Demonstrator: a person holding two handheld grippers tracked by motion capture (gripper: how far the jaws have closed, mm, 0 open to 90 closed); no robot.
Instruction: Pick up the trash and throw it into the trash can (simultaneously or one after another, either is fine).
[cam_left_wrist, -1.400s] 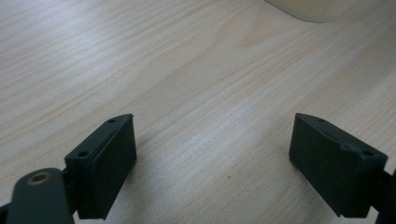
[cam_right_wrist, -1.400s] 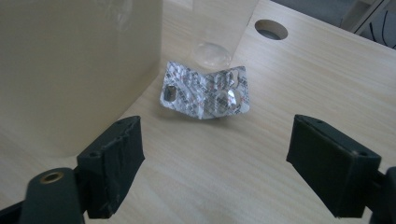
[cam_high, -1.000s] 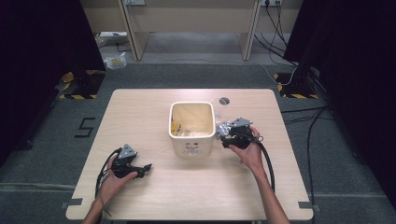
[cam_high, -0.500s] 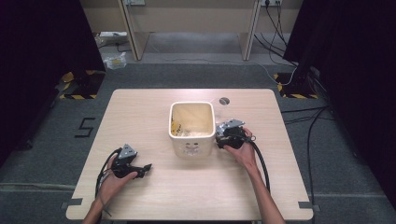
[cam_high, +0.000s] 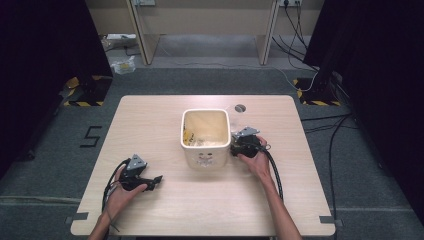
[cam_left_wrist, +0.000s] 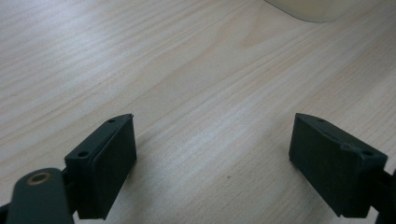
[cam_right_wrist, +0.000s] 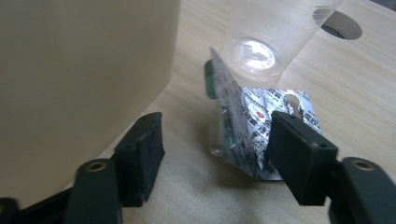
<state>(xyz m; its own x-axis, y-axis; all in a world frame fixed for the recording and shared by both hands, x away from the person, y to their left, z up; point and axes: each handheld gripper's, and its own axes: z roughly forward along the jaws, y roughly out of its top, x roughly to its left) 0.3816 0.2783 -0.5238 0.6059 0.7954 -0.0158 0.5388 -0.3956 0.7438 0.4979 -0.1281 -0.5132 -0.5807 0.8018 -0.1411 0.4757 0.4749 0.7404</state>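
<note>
Right tool closing in on the foil pill pack

The right tool (cam_right_wrist: 215, 154), jaws apart and just closing, straddles the crumpled silver blister pack (cam_right_wrist: 252, 126) on the bench (cam_high: 160, 120), wedged between the cream plastic bin (cam_right_wrist: 84, 74) and clear cup (cam_right_wrist: 271, 37) (a tight approach). The left tool (cam_left_wrist: 212, 163) rests open.

We get even overhead light on the table (cam_high: 165, 210) in the high view, short soft shadows, both side margins nearly black. Frame is soft, low detail. In the left gripper view we see a pale sheen across the wood grain, jaws sharp. In the right gripper view the clear cup (cam_right_wrist: 275, 37) throws a bright glare spot, the blister pack (cam_right_wrist: 247, 126) glints, the bin wall (cam_right_wrist: 84, 70) is blurred.
</note>
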